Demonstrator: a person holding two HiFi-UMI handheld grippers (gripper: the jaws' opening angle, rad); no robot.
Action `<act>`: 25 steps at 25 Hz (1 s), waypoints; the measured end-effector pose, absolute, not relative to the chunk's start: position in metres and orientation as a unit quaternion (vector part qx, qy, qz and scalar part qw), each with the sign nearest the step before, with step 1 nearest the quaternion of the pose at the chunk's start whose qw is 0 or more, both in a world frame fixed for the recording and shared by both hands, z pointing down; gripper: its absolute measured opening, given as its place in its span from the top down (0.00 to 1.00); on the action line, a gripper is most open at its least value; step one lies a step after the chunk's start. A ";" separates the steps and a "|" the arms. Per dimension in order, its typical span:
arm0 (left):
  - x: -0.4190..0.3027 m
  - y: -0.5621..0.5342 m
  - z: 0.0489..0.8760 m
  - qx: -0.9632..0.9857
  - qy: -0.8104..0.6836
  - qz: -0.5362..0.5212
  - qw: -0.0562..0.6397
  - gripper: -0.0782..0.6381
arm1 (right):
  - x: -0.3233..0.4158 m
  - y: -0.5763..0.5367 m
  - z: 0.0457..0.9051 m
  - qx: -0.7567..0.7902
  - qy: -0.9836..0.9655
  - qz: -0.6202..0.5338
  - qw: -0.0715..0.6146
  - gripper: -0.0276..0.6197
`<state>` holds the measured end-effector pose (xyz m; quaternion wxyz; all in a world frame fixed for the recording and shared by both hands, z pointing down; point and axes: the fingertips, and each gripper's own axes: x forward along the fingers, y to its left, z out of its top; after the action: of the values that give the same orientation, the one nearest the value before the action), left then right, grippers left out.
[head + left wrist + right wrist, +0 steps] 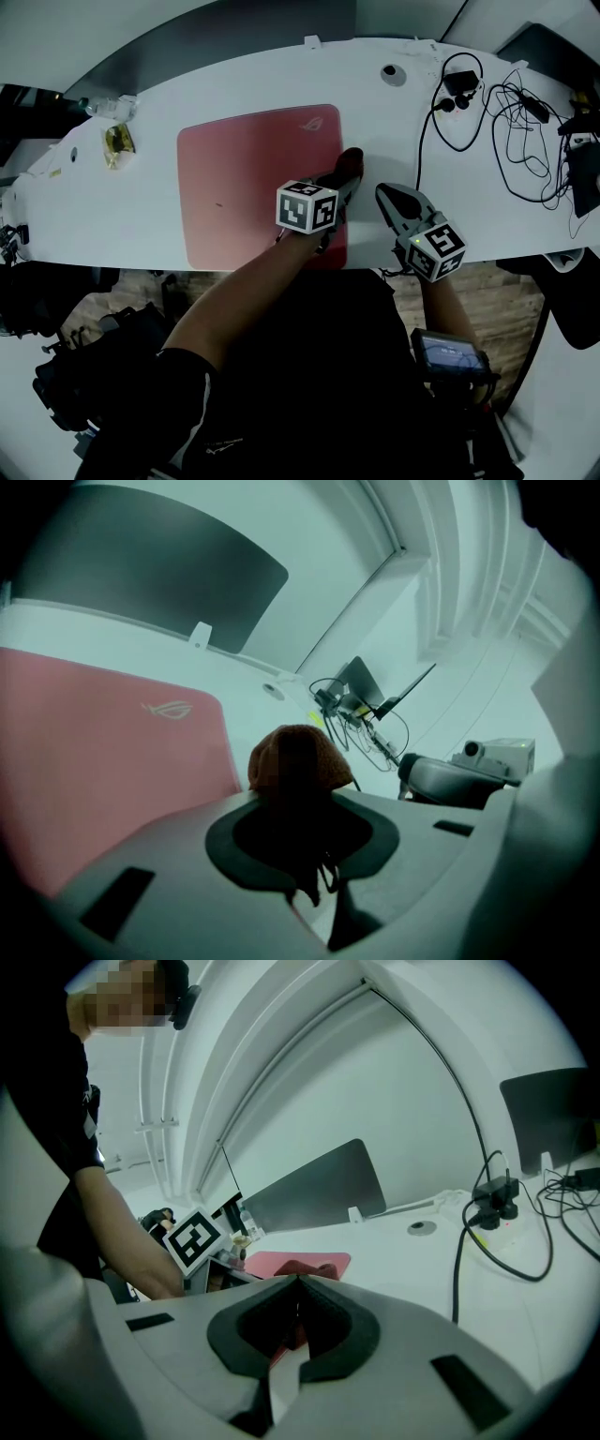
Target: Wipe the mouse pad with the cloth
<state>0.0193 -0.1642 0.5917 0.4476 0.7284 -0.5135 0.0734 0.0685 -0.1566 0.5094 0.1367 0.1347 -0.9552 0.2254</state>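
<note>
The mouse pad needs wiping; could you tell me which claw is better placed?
Left. The left claw is shut on the cloth at the right edge of the pad; the right claw is shut, empty, beside it.

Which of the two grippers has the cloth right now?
The left gripper, jaws clamped on the dark red cloth at the mouse pad's right edge; the right gripper is shut on nothing.

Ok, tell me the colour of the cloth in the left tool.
The cloth is dark reddish-brown; it shows best in the left gripper view.
</note>
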 end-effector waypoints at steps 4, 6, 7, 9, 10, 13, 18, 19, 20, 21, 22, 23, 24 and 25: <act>0.016 -0.180 0.578 0.743 -0.505 0.049 0.437 0.78 | 0.069 -0.160 0.508 0.139 -0.955 0.227 0.133 0.92; 0.007 -0.183 0.586 0.730 -0.512 0.062 0.448 0.78 | 0.069 -0.162 0.508 0.140 -0.954 0.229 0.131 0.92; 0.001 -0.184 0.591 0.722 -0.517 0.069 0.455 0.78 | 0.068 -0.162 0.507 0.140 -0.954 0.230 0.130 0.92; -0.012 -0.184 0.598 0.707 -0.529 0.080 0.462 0.78 | 0.068 -0.161 0.507 0.139 -0.954 0.231 0.128 0.92; -0.018 -0.184 0.600 0.702 -0.535 0.086 0.462 0.78 | 0.068 -0.161 0.508 0.139 -0.954 0.232 0.128 0.92; -0.033 -0.181 0.604 0.690 -0.551 0.108 0.456 0.78 | 0.068 -0.160 0.509 0.138 -0.953 0.236 0.128 0.92; -0.051 -0.176 0.607 0.679 -0.564 0.127 0.453 0.78 | 0.062 -0.158 0.508 0.130 -0.955 0.237 0.125 0.92; -0.053 -0.175 0.607 0.678 -0.566 0.130 0.451 0.78 | 0.061 -0.158 0.507 0.129 -0.955 0.236 0.125 0.92; -0.056 -0.174 0.607 0.676 -0.567 0.131 0.451 0.78 | 0.061 -0.157 0.507 0.128 -0.955 0.236 0.125 0.92; -0.058 -0.173 0.607 0.675 -0.569 0.132 0.451 0.78 | 0.060 -0.156 0.507 0.127 -0.955 0.236 0.125 0.92; -0.061 -0.171 0.607 0.673 -0.572 0.133 0.450 0.78 | 0.060 -0.155 0.507 0.127 -0.955 0.237 0.125 0.92; -0.064 -0.170 0.607 0.671 -0.575 0.134 0.450 0.78 | 0.060 -0.154 0.508 0.126 -0.955 0.237 0.126 0.92; -0.067 -0.168 0.607 0.669 -0.577 0.136 0.448 0.78 | 0.060 -0.153 0.508 0.125 -0.955 0.238 0.127 0.92; -0.071 -0.167 0.607 0.667 -0.580 0.137 0.447 0.78 | 0.060 -0.151 0.509 0.123 -0.955 0.239 0.128 0.92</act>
<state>-0.0708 -0.1665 0.6068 0.4467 0.6669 -0.5804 0.1374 0.0601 -0.1514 0.5090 0.1285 0.1230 -0.9547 0.2387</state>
